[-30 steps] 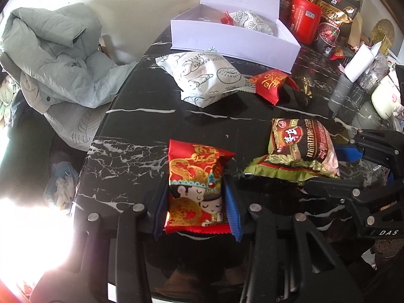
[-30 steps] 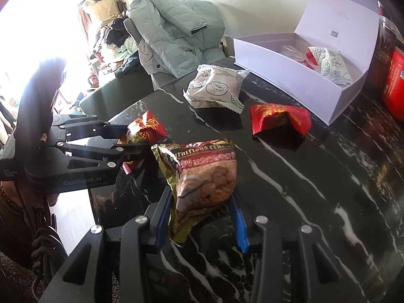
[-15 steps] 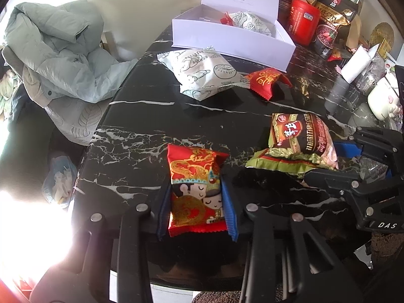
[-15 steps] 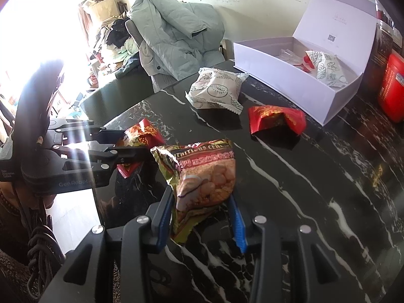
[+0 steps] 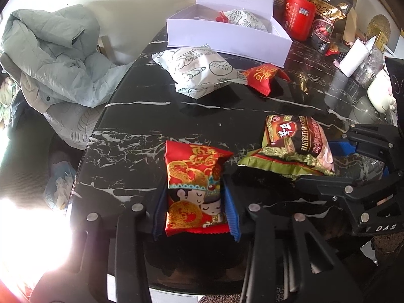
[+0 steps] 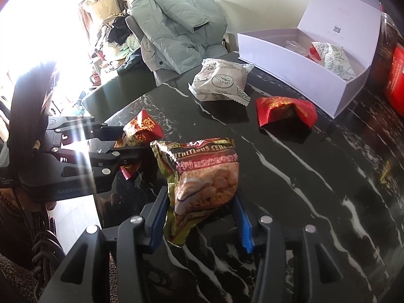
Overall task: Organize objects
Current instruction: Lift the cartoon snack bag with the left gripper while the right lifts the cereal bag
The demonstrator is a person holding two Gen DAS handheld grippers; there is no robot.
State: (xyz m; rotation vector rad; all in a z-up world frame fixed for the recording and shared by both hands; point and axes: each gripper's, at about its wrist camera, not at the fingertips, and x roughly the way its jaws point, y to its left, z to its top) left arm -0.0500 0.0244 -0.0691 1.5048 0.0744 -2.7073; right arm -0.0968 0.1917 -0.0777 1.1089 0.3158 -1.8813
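A red snack packet (image 5: 194,176) with cartoon faces lies on the black marble table (image 5: 141,126). My left gripper (image 5: 194,186) has its blue pads against both sides of it, and its jaws are easing open. To its right lies a green and brown cereal packet (image 6: 207,171) between the fingers of my right gripper (image 6: 200,199). Those jaws are opening, with a gap at the right pad. Farther back are a white printed packet (image 5: 199,68), a small red packet (image 5: 263,75) and an open white box (image 5: 227,38) holding similar packets.
A grey-green jacket (image 5: 58,58) is piled on a chair left of the table. A red canister (image 5: 299,17), dark bags (image 5: 328,5) and a white mug (image 5: 378,93) crowd the back right. The table's near edge runs just under both grippers.
The right gripper's jaws have spread and its right pad has come off the cereal packet. The left jaws squeezed the red packet, then eased a little. Both hands stayed about where they were.
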